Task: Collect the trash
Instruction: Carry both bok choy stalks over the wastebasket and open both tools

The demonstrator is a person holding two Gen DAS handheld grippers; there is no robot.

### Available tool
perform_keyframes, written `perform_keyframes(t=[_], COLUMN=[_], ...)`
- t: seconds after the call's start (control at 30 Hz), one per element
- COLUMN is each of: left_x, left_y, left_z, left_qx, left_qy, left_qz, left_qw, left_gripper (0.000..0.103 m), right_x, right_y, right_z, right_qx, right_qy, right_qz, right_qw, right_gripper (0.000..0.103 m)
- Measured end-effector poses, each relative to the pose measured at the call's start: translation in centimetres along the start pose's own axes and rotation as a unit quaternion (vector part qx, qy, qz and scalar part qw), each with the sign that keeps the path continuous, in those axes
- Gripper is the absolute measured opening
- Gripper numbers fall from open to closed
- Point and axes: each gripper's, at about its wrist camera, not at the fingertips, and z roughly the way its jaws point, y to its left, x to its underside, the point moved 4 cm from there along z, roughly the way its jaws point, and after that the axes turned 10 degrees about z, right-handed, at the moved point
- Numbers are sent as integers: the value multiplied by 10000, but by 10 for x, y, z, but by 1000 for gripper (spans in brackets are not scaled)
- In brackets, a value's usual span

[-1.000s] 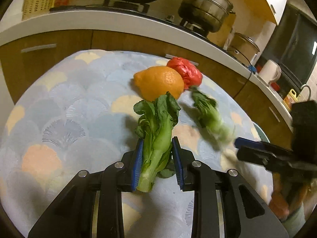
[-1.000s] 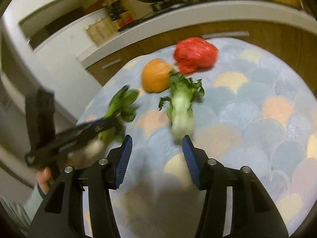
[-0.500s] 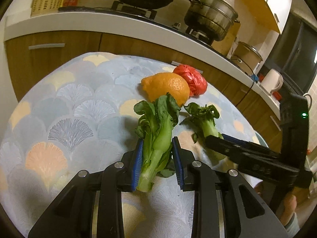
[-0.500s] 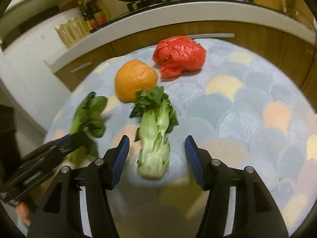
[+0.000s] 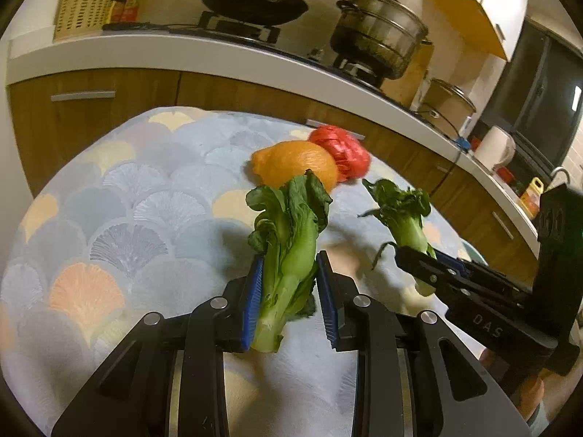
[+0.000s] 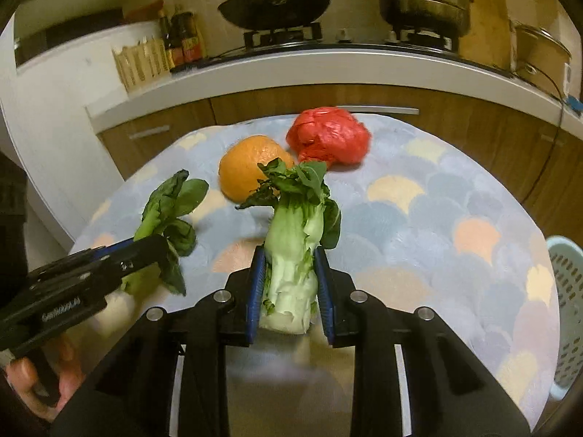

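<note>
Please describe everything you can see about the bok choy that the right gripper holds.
The bok choy is a small head with a thick, pale white-green base and dark green, somewhat wilted and ragged leaves on top. It stands nearly upright between the blue pads of the right gripper, whose jaws have just closed and now press on both sides of its stalk. Its cut end points toward the camera. Whether it still touches the patterned cloth cannot be told. The orange lies behind its leaves.

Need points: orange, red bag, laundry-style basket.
orange (image 6: 247, 171), right wrist view, on its bare peel left of the leaves.
red bag (image 6: 328, 136), right wrist view, middle of the crumpled plastic.
basket (image 6: 568, 280), right wrist view, on its perforated wall.
</note>
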Motion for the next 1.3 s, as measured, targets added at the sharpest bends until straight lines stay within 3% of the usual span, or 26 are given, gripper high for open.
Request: perform_keyframes(t=[0.17, 0.33, 0.63, 0.83, 1.13, 1.2, 1.3], left_x=[-9, -32, -62, -62, -43, -40, -40], left_y=[-39, -102, -218, -287, -346, -353, -354], left_z=[-22, -23, 17, 69, 142, 152, 156], left_qx=[518, 985, 1726, 2177, 2564, 2511, 2493], left_qy=[-289, -400, -168, 274, 1010, 1083, 1023], left_qz=[51, 515, 1305, 1690, 1723, 1784, 1848], left_qw=[9982, 9930, 9762, 9609, 9457, 9452, 9451], left_gripper=[27, 27, 27, 27, 30, 48, 55], right_x=[0, -9, -6, 15, 38, 41, 42], right_y=[-38, -84, -200, -275, -324, -333, -340], right_z=[-45, -93, -157, -163, -135, -129, -127], right_qx=[181, 611, 1732, 2126, 2208, 2155, 2099], right_qy=[-342, -767, -1097, -902, -354, -295, -299], right_qz=[292, 570, 1505, 2297, 2838, 2981, 3078], right_qw=[9988, 9935, 9671, 9455, 9324, 9294, 9275], right_gripper=[24, 24, 24, 24, 25, 26, 29])
